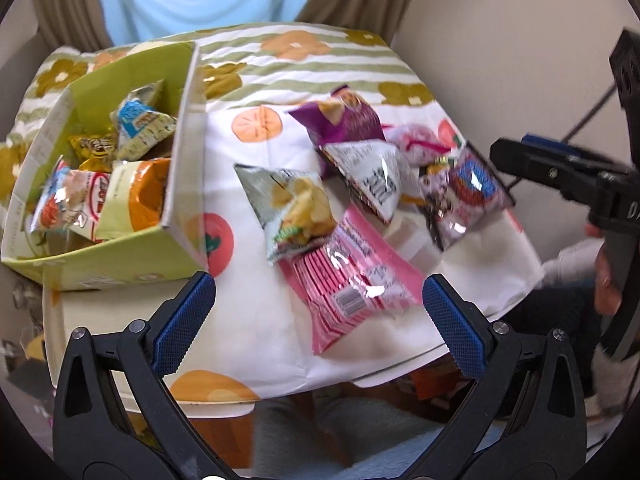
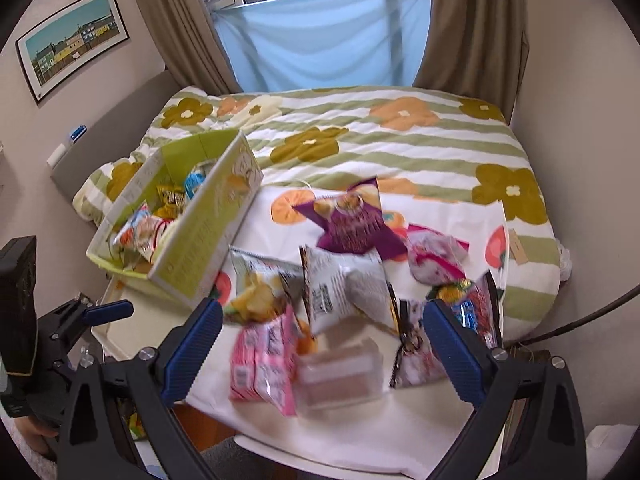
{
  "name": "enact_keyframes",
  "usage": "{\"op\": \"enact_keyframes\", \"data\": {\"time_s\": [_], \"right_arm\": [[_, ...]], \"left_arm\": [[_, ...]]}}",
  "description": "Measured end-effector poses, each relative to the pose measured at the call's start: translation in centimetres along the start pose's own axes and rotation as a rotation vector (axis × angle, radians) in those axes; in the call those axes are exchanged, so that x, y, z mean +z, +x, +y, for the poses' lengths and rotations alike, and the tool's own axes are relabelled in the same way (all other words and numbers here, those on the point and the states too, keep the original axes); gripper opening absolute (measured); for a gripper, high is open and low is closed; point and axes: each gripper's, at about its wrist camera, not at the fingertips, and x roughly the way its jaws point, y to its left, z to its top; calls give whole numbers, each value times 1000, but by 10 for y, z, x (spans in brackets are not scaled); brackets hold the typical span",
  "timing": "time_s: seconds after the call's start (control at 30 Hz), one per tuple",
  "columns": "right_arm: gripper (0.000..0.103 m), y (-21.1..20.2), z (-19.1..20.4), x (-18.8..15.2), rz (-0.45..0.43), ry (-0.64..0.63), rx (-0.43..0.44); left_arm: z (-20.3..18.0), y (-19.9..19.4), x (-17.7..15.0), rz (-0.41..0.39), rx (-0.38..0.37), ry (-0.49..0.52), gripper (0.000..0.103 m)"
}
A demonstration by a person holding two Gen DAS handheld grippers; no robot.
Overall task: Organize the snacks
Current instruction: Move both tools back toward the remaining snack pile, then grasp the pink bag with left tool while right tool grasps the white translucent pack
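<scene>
A green cardboard box point(image 1: 120, 248) point(image 2: 200, 248) holding several snack packs stands at the left on a fruit-print cloth. Loose snacks lie to its right: a pink wafer pack point(image 1: 352, 280) point(image 2: 260, 356), a potato chip bag point(image 1: 292, 208) point(image 2: 256, 284), a white bag point(image 1: 372, 176) point(image 2: 340, 288), a purple bag point(image 1: 344, 120) point(image 2: 352, 220), a red and blue pack point(image 1: 468, 192) and a clear plastic tub point(image 2: 340, 376). My left gripper point(image 1: 320, 320) is open just before the pink pack. My right gripper point(image 2: 324, 344) is open above the tub.
The cloth covers a small white table point(image 1: 224, 408) set against a bed with a flowered, striped quilt point(image 2: 400, 140). Curtains point(image 2: 472, 24) and a blue sheet hang behind. A framed picture point(image 2: 72, 44) is on the left wall. A cable point(image 2: 580, 320) runs at the right.
</scene>
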Motion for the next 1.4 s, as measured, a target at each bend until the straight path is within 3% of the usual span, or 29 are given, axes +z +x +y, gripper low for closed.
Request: {"op": "enact_keyframes", "data": {"time_s": [0.13, 0.43, 0.63, 0.8, 1.23, 1.4], "right_arm": [[100, 9, -8, -21, 16, -28, -7], [100, 53, -34, -81, 84, -16, -45], [100, 72, -38, -103, 123, 26, -32], [100, 78, -35, -111, 119, 31, -13], [100, 88, -18, -108, 122, -31, -3], [100, 90, -15, -111, 121, -43, -6]], "left_arm": [[-12, 23, -13, 26, 34, 153, 103], [-44, 70, -31, 49, -6, 569, 103], [-52, 89, -28, 70, -36, 712, 103], [-57, 103, -25, 105, -87, 751, 102], [-56, 120, -14, 126, -101, 806, 102], [-56, 127, -18, 139, -102, 835, 93]]}}
